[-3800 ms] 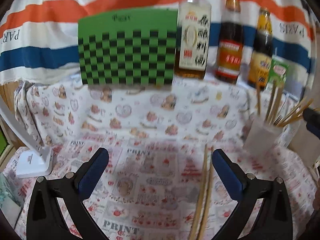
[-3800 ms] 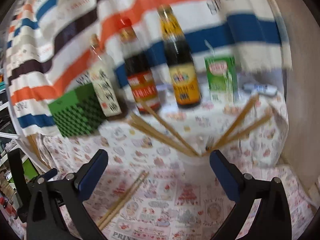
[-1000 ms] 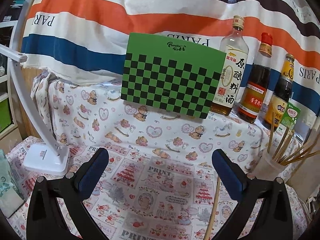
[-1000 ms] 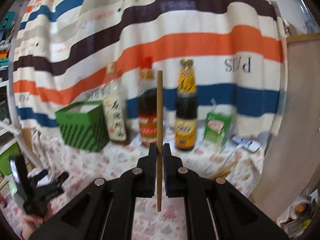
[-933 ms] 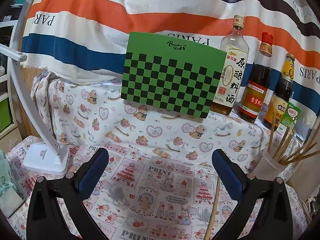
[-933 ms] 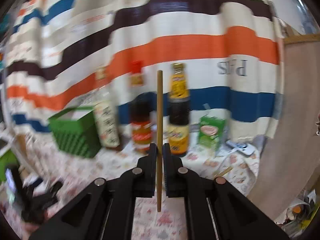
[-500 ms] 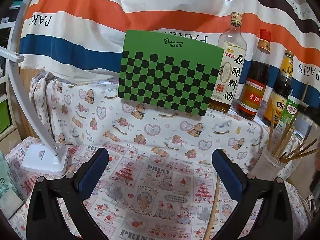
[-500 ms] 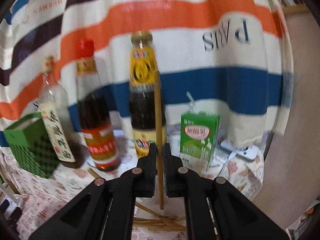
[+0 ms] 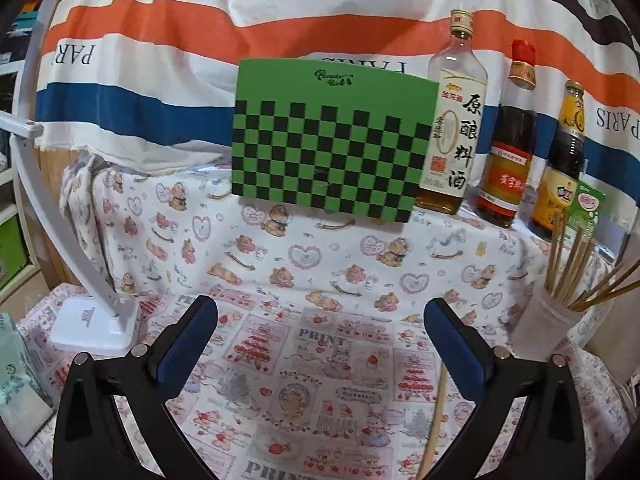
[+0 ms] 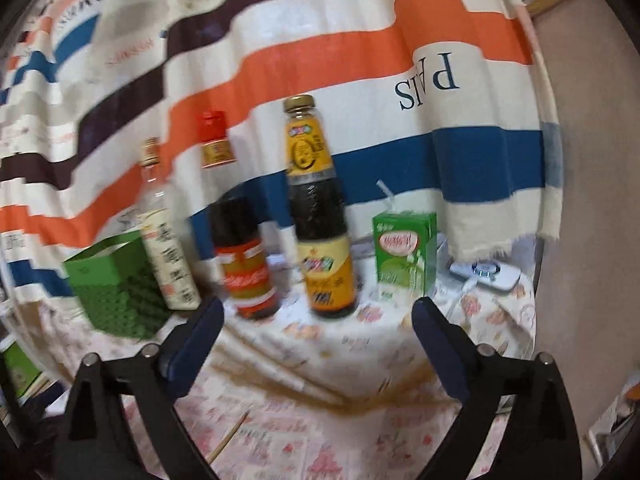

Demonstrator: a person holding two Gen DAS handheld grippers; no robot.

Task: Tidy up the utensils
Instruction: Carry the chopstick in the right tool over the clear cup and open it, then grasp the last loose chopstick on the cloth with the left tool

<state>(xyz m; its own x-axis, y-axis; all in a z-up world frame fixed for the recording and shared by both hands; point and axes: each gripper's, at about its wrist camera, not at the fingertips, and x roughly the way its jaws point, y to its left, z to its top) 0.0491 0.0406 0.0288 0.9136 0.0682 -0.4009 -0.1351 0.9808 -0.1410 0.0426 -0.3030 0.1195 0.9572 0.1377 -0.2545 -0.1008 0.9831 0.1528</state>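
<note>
now right hand-held gripper (image 10: pixel 316 334) just opened wide, empty, bottles (image 10: pixel 320 216) ahead.

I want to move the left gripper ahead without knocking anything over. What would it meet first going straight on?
Probably the bear-print cloth draped over the raised step, with the green checkered box standing just above it. The left gripper has open, empty jaws; depth is hard to judge.

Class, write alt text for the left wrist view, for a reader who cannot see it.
An open left gripper hovers over a printed tablecloth, nothing between its blue-padded fingers; one chopstick lies on the cloth near the right finger. A white cup of chopsticks stands at right. Behind are a green checkered box and three sauce bottles.
</note>
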